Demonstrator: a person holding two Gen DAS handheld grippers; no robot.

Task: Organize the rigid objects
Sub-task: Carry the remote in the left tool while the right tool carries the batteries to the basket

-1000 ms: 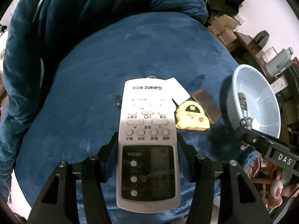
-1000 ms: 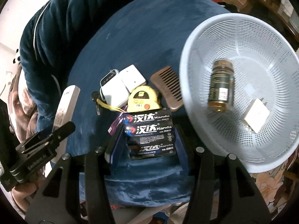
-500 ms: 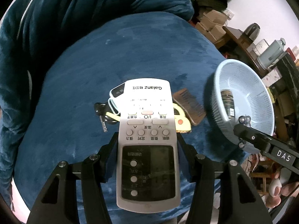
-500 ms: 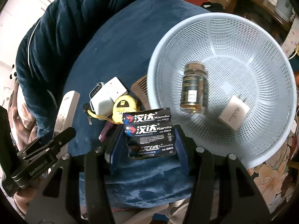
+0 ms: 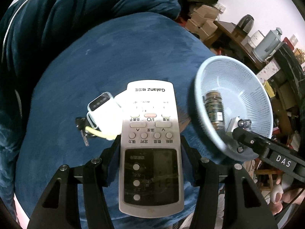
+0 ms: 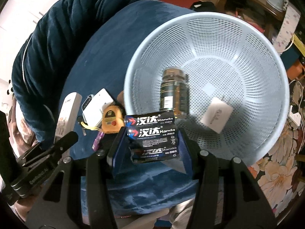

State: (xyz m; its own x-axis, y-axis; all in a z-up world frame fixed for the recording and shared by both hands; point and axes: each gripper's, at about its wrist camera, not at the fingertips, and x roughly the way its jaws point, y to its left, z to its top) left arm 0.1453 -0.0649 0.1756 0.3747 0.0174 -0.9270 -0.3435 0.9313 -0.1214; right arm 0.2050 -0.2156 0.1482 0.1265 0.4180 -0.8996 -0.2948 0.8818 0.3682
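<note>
My left gripper (image 5: 150,148) is shut on a white Galanz remote control (image 5: 150,133), held above the blue plush surface. A pack of black Handa batteries (image 6: 152,133) sits clamped in my right gripper (image 6: 152,139) at the near rim of the pale blue basket (image 6: 247,57). Inside the basket lie a brown bottle (image 6: 173,93) and a white plug adapter (image 6: 217,114). To the basket's left on the plush are a yellow tape measure (image 6: 110,120), white chargers (image 6: 97,108), keys on a yellow cord (image 5: 89,131) and a comb, mostly hidden.
Rumpled dark blue bedding (image 5: 76,15) rises behind the plush surface. Cardboard boxes (image 5: 202,21), a wooden table with a kettle and jars (image 5: 266,42) stand at the far right. A floral cloth (image 6: 276,171) lies beyond the basket. The left gripper's body (image 6: 38,156) shows at the right view's left edge.
Both grippers have moved rightward toward the basket, which now fills more of each view. The tape measure and comb have slipped behind the remote in the left view. Both grips are unchanged.
</note>
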